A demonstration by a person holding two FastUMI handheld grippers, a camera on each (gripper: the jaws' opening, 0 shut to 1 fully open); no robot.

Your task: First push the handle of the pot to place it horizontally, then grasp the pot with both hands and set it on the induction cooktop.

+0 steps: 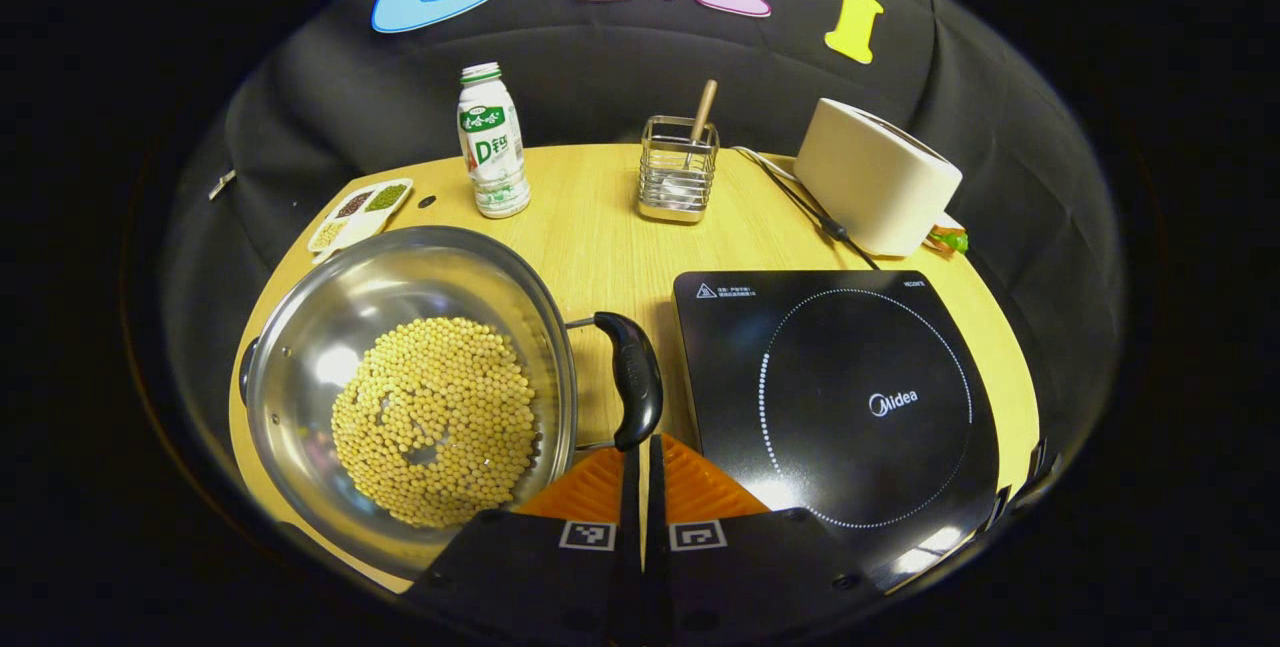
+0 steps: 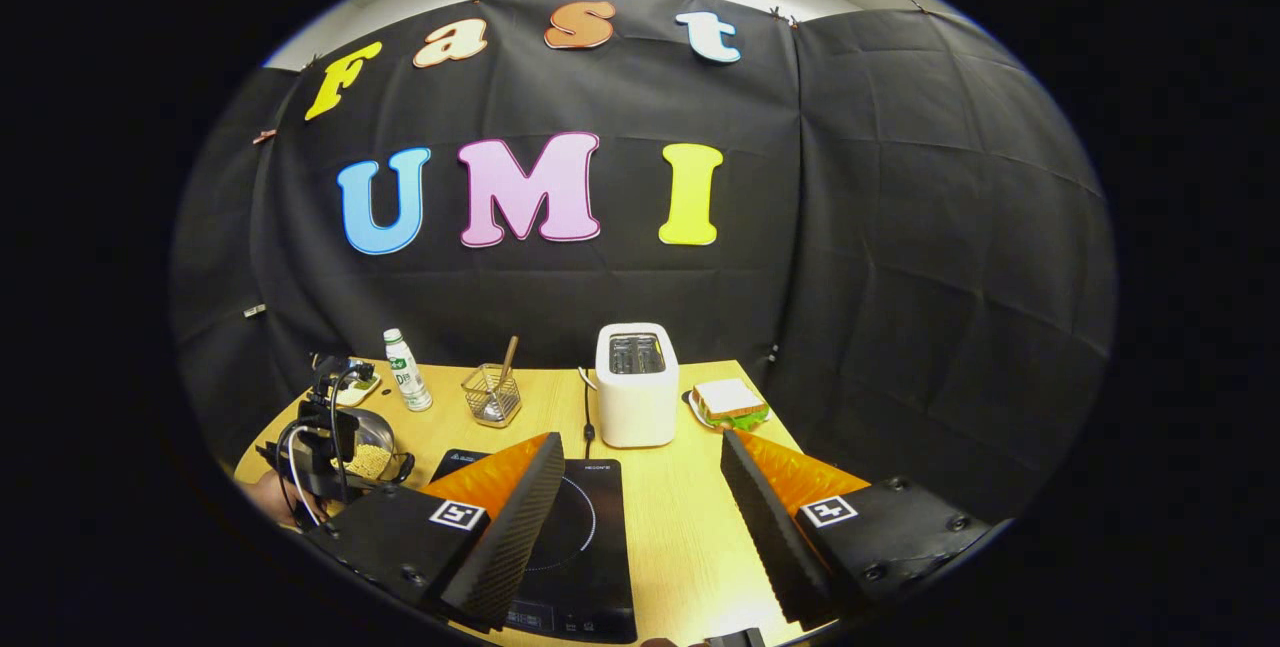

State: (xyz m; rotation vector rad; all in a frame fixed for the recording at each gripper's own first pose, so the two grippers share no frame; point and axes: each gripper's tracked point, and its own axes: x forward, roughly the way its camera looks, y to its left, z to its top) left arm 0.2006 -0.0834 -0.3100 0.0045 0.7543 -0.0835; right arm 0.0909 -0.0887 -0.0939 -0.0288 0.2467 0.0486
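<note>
Wooden table (image 1: 600, 247) carries our pot (image 1: 410, 377) of beans, ahead-left of our left gripper (image 1: 640, 447), whose fingers are pressed together just beneath the handle (image 1: 632, 377). We judge the handle push is in hand; next it needs nudging sideways. Our right gripper (image 2: 640, 487) hangs spread wide above the cooktop (image 2: 575, 547), well apart from the pot.

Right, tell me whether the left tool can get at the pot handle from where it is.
Probably yes. The left tool is shut and sits just below the black pot handle, its tips at the handle's near end. Nothing lies between them; the cooktop stays off to the side.
</note>
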